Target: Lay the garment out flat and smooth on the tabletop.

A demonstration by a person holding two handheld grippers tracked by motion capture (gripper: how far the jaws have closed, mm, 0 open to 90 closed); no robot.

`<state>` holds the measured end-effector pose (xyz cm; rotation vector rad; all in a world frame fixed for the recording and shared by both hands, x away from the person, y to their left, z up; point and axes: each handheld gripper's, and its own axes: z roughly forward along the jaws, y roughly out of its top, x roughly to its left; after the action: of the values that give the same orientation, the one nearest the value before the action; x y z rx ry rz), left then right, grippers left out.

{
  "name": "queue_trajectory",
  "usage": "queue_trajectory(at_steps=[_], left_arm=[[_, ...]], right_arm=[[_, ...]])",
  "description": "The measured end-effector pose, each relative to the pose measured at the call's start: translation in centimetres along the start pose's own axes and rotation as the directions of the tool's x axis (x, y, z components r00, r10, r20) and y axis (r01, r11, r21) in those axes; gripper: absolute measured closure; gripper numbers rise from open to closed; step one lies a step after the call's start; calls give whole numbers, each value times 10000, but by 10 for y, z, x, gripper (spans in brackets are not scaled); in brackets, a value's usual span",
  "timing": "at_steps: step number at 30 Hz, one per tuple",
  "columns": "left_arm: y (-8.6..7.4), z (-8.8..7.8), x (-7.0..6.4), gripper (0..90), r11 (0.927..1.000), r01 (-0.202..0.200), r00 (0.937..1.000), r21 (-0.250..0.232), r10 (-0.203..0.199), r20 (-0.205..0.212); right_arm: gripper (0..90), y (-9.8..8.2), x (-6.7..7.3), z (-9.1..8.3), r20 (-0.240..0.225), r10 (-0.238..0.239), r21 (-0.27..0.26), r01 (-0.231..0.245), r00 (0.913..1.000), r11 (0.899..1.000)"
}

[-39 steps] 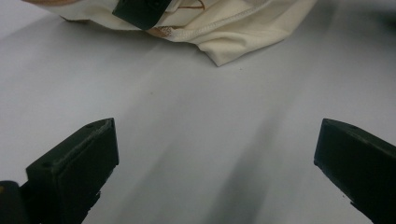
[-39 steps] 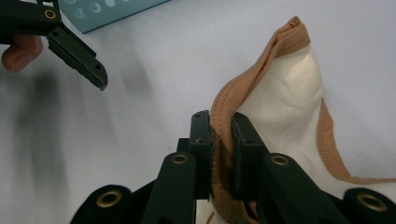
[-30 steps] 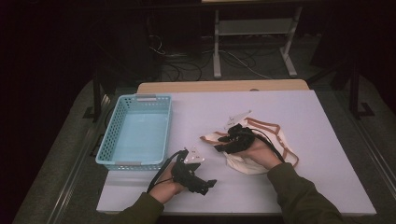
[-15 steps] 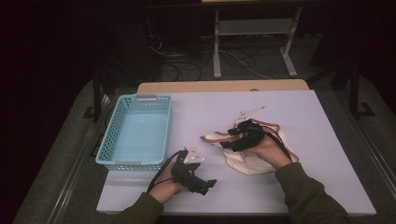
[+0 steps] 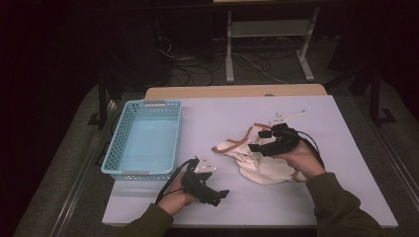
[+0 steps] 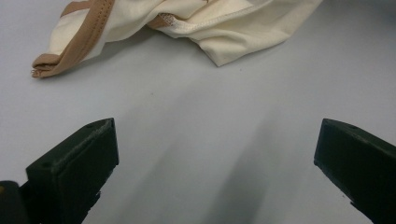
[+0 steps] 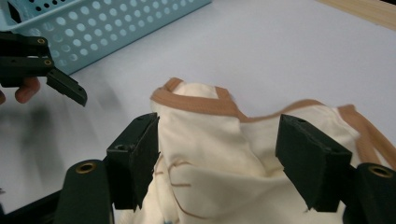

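While hovering, right tongs (image 5: pixel 262 140) gape over cream garment (image 5: pixel 264 165).

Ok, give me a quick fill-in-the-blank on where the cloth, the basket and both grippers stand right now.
1. The cream garment has trim coloured ____.
2. The blue basket holds ____.
3. The right gripper has its jaws ____ over the garment, having just been opening.
4. The left gripper is open above the bare ____ table.

Missing words: tan; nothing; open; white
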<state>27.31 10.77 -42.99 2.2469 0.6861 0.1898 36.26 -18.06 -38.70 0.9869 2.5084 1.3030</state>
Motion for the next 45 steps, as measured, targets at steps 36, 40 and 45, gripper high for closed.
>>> queue_trajectory(at_steps=[36,40,45], left_arm=[[0,-1,1,0,9998,166,9999,-100,-165,33],[1,-1,1,0,9992,312,9995,-242,-310,69],[3,-1,0,0,9983,445,9988,-376,-437,216]], right_arm=[[342,-77,-39,-65,1329,1334,483,-1409,9821,9888],[349,-84,-37,-71,1376,1380,488,-1459,9808,9881],[348,-93,-33,-75,1457,1292,601,-1391,9809,9885]])
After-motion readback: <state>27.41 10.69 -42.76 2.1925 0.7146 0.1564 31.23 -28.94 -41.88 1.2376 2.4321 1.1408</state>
